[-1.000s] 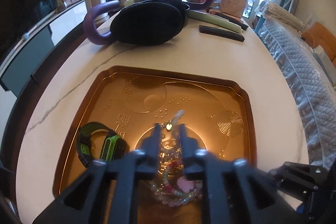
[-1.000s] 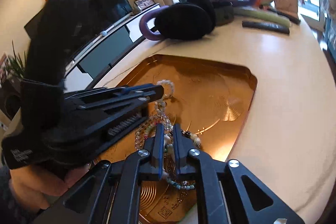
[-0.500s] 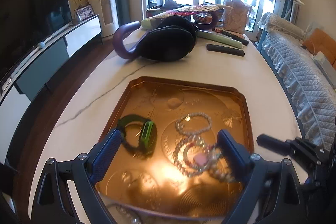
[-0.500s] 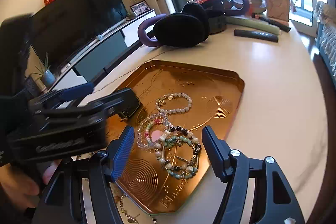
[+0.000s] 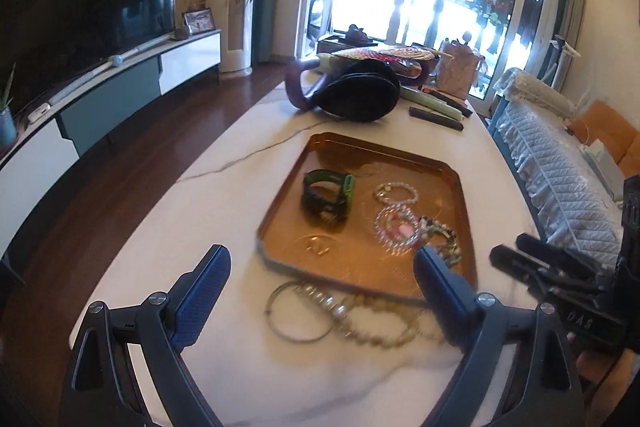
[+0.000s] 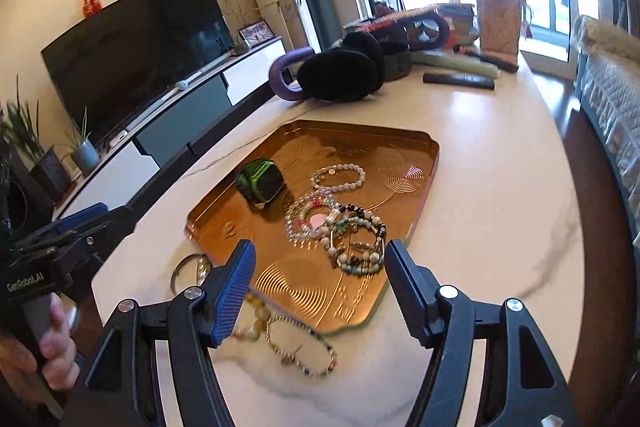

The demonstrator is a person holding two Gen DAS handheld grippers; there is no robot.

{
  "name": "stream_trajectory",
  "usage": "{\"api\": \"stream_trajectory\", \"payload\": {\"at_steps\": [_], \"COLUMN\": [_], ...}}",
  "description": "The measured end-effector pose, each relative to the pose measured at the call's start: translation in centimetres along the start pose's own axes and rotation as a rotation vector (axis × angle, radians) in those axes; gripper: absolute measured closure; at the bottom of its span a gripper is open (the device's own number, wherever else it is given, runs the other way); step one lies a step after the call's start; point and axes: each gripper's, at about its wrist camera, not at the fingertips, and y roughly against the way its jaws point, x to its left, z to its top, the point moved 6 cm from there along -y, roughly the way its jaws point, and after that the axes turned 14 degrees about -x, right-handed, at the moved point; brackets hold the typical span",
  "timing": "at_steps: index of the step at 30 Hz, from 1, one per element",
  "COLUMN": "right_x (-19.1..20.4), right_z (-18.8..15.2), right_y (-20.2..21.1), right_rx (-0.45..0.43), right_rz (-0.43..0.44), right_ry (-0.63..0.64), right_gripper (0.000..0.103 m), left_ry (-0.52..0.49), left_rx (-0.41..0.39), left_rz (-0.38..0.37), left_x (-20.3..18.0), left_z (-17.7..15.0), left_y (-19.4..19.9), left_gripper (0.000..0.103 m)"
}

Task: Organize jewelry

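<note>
A copper tray (image 5: 280, 251) lies on the white marble table and holds a green and black watch (image 5: 326, 195), a pearl bracelet (image 5: 396, 193) and a heap of bead bracelets (image 6: 352, 239). On the table in front of the tray lie a silver bangle (image 5: 298, 315), a strand of pale beads (image 5: 372, 323) and a thin bead bracelet (image 6: 304, 347). My left gripper (image 5: 320, 259) hovers open and empty above the tray's near edge. My right gripper (image 6: 320, 251) is also open and empty, just short of the bracelet heap.
A black padded object with a purple handle (image 5: 356, 95) and a dark remote (image 5: 436, 117) lie at the table's far end. The table edge (image 5: 160, 211) curves along the left. A quilted seat (image 5: 560, 179) stands on the right.
Both grippers have opened, let go of the bracelets in the tray, and drawn back and upward. The loose jewelry in front of the tray has come into view.
</note>
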Motion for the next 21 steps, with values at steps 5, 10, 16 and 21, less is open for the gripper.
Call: {"api": "stream_trajectory", "payload": {"at_steps": [5,10,16,21], "right_x": [-0.2,-0.4,1.9,2.4], "right_z": [-1.2,-2.8,-5.1,-7.0], "right_y": [0.7,1.2,1.3,1.5], "right_rx": [0.01,0.049,0.093,0.137], "right_rz": [0.004,-0.007,0.033,0.051], "right_ry": [-0.044,-0.027,0.07,0.064], "right_gripper": [0.038,0.045,0.07,0.08], "left_ry": [-0.018,0.006,-0.031,0.0], "left_rx": [-0.019,0.027,0.155,0.232], "left_rz": [-0.013,-0.04,-0.032,-0.055], "left_x": [2.7,5.0,5.5,5.8], "left_z": [-1.6,-3.6,-6.6,-8.0], "left_y": [1.6,0.4,-3.5,-5.4], "left_gripper": [0.01,0.012,0.03,0.046]}}
